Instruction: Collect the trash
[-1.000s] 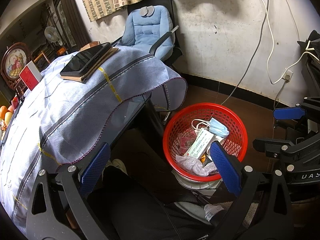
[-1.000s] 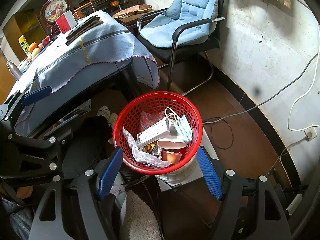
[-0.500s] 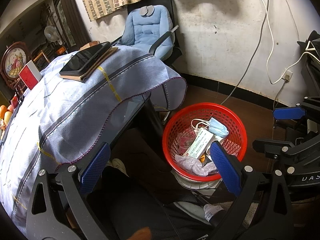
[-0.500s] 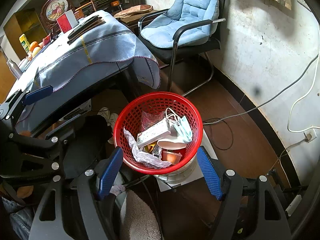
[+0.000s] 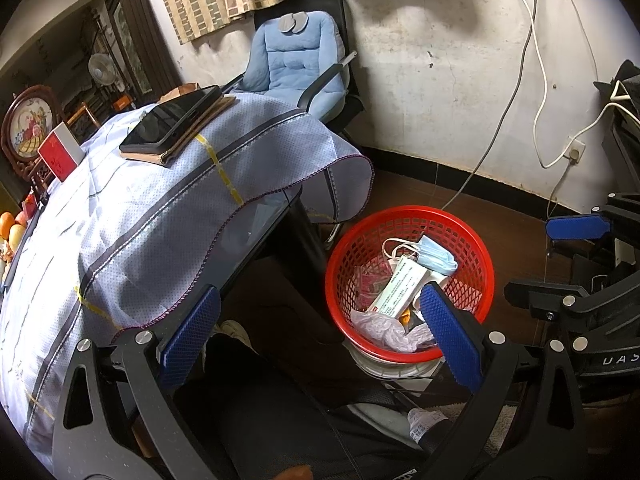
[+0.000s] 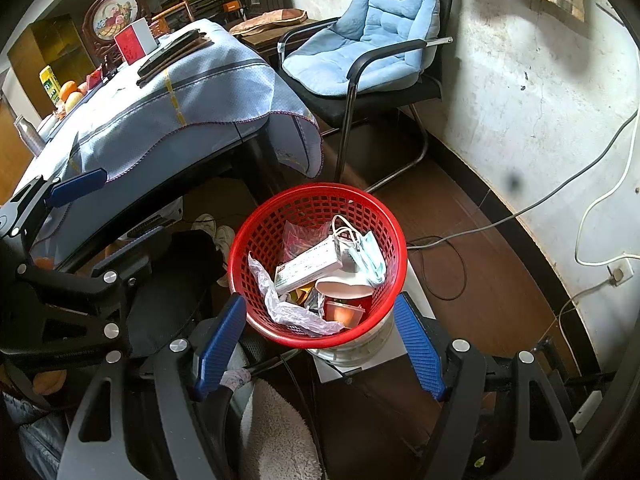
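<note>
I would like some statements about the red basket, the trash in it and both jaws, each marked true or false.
1. The red basket holds a blue face mask. True.
2. The right gripper grips a white carton. False: its jaws stand open and empty, and the white carton lies in the basket.
3. The basket stands on the table. False: it sits low beside the table, on a white container.
4. The left gripper holds nothing. True.
5. A dark tablet lies on the table's blue cloth. True.
6. The chair has a red cushion. False: its cushion is light blue.
</note>
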The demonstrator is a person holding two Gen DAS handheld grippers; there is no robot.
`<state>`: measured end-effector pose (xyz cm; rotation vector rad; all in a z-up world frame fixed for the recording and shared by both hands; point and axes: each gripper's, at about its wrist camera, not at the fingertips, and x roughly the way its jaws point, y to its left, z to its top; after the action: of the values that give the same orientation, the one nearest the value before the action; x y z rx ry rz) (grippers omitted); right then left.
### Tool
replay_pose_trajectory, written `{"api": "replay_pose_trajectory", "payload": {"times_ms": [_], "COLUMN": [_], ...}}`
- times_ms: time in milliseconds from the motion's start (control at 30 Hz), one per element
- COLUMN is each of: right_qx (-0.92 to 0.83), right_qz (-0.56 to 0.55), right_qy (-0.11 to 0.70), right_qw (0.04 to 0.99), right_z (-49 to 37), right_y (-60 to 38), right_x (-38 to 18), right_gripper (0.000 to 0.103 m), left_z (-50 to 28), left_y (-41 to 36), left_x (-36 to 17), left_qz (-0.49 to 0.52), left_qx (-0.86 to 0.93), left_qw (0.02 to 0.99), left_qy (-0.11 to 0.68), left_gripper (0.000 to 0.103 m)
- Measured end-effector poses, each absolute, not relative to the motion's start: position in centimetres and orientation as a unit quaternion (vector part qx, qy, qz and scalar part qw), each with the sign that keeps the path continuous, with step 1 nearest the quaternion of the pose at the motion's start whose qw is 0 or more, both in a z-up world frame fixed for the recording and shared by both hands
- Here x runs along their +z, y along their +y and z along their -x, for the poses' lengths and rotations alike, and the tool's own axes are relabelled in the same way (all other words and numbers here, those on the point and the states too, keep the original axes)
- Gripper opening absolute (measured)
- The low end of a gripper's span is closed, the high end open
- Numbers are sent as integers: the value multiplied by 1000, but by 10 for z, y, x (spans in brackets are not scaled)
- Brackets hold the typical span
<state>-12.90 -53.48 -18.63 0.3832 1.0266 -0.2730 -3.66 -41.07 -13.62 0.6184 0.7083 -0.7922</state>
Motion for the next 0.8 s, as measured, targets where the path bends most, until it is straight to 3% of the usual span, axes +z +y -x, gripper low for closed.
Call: {"api": "replay_pose_trajectory", "payload": {"times_ms": [800], "right_qx": [-128], "right_qz": [-182], "right_qy": [487], "right_qw": [845], "right_z": [129], "right_y": [-535], "right_x": [-185], "right_gripper": [75], "left_z": [37], "left_y": [-407], "left_x": [-136], "left_qz": [-293], "left_qx": [-382], "left_qw": [813], "left_qy": [329], "left_gripper": [96]}}
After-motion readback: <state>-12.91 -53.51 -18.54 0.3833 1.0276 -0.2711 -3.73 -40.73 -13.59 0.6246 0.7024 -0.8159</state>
